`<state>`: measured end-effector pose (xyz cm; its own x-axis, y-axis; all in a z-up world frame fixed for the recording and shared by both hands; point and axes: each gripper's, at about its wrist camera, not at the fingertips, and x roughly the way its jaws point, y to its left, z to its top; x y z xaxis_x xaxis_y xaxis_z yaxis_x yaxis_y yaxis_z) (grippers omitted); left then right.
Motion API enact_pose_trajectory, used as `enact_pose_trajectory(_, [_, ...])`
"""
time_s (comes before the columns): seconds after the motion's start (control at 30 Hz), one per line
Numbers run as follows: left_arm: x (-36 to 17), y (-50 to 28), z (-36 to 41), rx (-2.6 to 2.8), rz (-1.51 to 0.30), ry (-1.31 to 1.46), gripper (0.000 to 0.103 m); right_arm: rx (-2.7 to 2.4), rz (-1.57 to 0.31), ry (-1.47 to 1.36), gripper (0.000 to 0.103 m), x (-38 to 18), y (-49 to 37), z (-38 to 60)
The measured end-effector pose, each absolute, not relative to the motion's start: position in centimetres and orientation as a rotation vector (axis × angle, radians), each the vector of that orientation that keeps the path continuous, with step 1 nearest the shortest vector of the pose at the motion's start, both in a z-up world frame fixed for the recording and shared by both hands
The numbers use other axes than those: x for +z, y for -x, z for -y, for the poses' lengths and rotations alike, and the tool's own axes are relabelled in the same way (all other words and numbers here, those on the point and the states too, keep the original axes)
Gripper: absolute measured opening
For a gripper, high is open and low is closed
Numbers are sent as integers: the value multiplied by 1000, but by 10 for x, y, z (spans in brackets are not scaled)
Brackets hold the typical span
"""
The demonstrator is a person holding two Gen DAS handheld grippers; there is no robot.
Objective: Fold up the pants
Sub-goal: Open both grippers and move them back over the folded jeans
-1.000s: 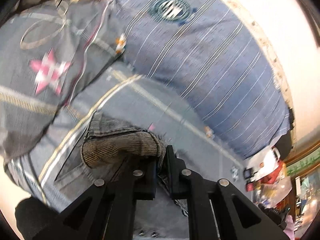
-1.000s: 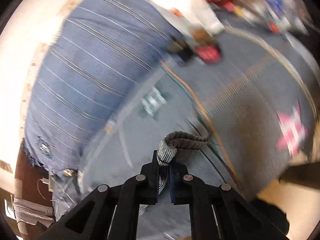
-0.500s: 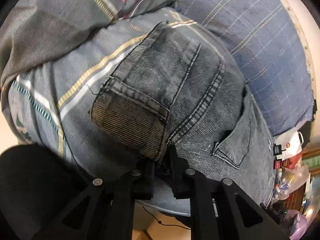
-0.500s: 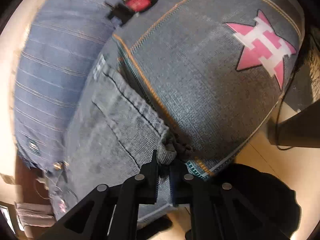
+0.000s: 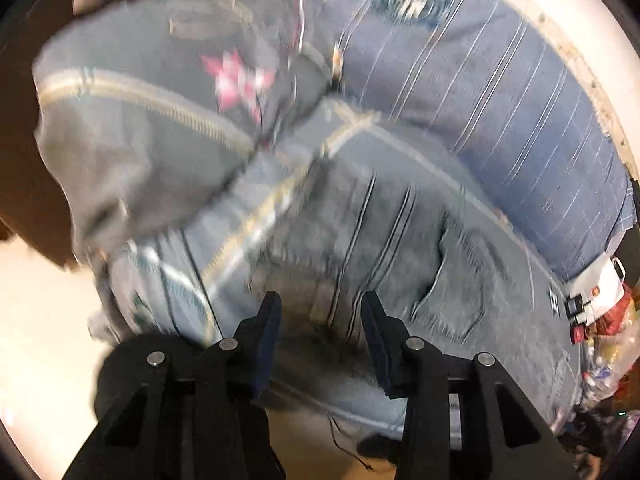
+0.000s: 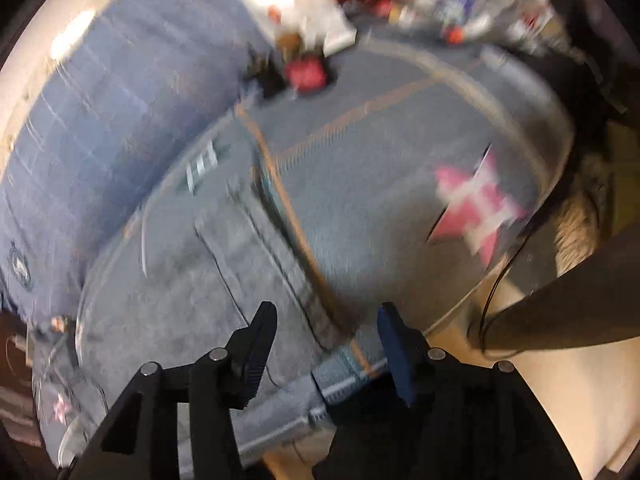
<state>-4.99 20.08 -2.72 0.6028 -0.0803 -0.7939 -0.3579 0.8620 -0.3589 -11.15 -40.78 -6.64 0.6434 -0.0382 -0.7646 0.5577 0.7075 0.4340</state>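
Pants (image 5: 360,248) of grey, faded denim lie spread flat on the bed just ahead of both my grippers, their waist end nearest me. My left gripper (image 5: 320,312) stands wide apart with nothing between its black fingers, poised over the ribbed waistband and the stitched back pocket (image 5: 452,280). My right gripper (image 6: 326,320) is likewise spread and holds nothing, above the other hip, where a long seam and a pocket edge run away from me.

Motion blur softens both views. Under the pants is a grey woven blanket (image 6: 380,168) crossed by pale tan and orange stripes and marked with a pink and white star (image 6: 476,208). Beyond it lies a blue quilt (image 5: 500,92) with thin white lines and a round dark emblem (image 5: 404,0). At the far end sits a jumble of white and red packets (image 6: 308,12), too smeared to make out.
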Motion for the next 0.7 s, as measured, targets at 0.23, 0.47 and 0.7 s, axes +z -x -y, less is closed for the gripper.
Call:
enact_pose_trajectory(0.23, [-20, 5, -181, 78, -878, 458, 49, -75, -769, -582, 64, -28, 62, 323])
enact_pose_trajectory(0.47, [-95, 10, -183, 156, -1159, 427, 50, -6, -1068, -546, 66, -112, 12, 264])
enact_pose_trajectory(0.7, [-16, -3, -172, 76, -897, 366, 57, 36, -971, -433, 67, -53, -12, 229])
